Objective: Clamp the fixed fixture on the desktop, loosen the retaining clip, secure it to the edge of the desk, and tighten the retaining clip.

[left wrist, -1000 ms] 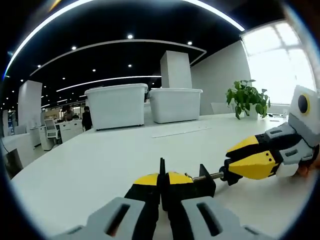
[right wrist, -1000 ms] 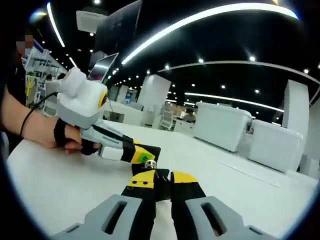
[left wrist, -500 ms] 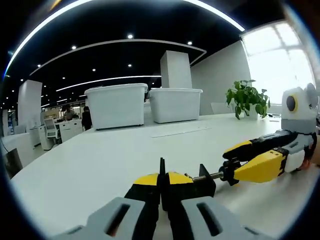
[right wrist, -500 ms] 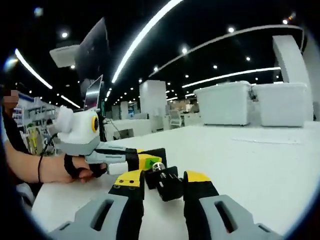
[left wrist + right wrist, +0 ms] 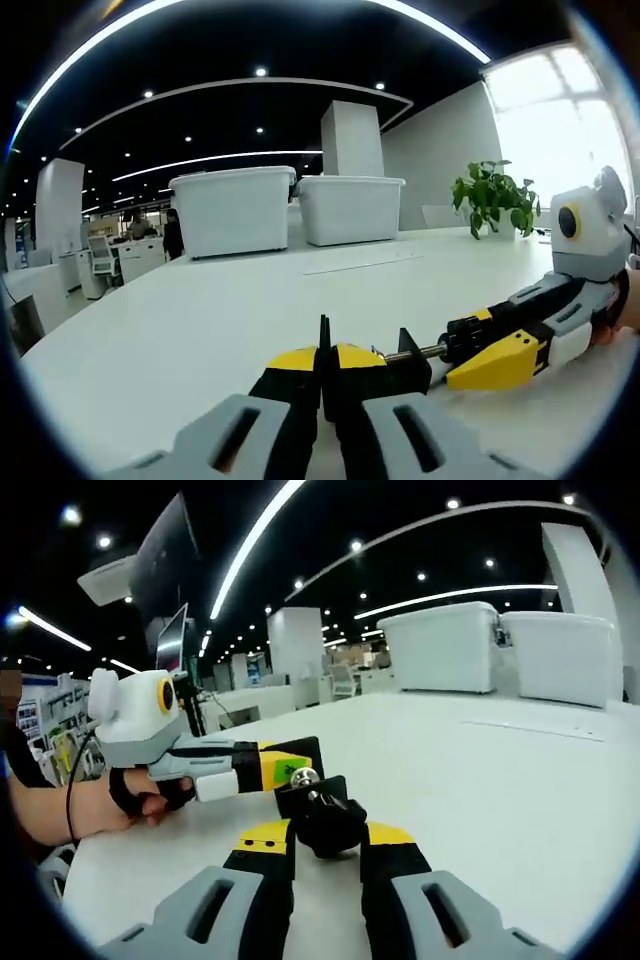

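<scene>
White lidded bins stand shut on the desk.

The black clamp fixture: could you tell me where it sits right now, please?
In the left gripper view the clamp fixture rests on the white desk, held between the left gripper and the right gripper, which grips its screw knob from the right.

Curved strip lights are glowing across a dark ceiling; two white bins are sitting on the desk beside a potted plant, with what may be desks blurring behind.
</scene>
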Available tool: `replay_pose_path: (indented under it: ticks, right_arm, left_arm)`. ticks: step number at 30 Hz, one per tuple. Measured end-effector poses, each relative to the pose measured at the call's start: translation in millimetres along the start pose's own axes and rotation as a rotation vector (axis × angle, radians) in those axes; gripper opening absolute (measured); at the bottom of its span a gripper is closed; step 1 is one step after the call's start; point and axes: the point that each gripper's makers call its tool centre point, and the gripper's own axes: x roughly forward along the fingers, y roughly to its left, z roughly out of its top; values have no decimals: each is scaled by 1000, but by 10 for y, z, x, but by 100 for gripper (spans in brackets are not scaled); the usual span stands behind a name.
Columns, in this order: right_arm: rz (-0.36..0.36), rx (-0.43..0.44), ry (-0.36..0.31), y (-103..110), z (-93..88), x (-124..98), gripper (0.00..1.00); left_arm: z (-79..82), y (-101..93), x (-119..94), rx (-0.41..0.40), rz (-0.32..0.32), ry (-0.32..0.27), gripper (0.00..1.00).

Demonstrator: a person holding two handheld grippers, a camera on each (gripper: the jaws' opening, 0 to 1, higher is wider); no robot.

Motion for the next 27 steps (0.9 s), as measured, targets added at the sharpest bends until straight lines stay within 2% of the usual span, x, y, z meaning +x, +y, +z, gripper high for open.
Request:
replay_pose_path:
  ticks: [5,9,11,12,15,17,19,24,27]
  right_arm:
    - [-18,-130,-8,-4,17,5,22]
    - [-64,-335,-19,-19,47,11,22]
    - [-88,-416,-16,-18,48,14,22]
    - [-92,-426,-35,-8,82,17,22]
    - [-85,-381,-22,-27,60,5,23]
    - [-66,-256,-37,2,78,-11,27]
    - [-25,-181,-35,27,73,-21,32]
    - [27,-19,-44,34,107,-38,35]
    - [40,37,-46,18,121,-30,35]
  left_arm:
    - [0,-2,-7,-1,0,0,4]
    - [1,-2,-11,0,0,1,4]
    - [2,-1,-10,1,0,1,4]
    - [3,0,-10,1,1,1,4]
    - [5,3,-10,1,1,1,4]
    - [6,3,-6,2,0,1,4]
    - [6,5,-4,3,0,1,4]
    - [3,7,-5,4,-1,1,4]
    - [2,8,-4,3,-1,2,4]
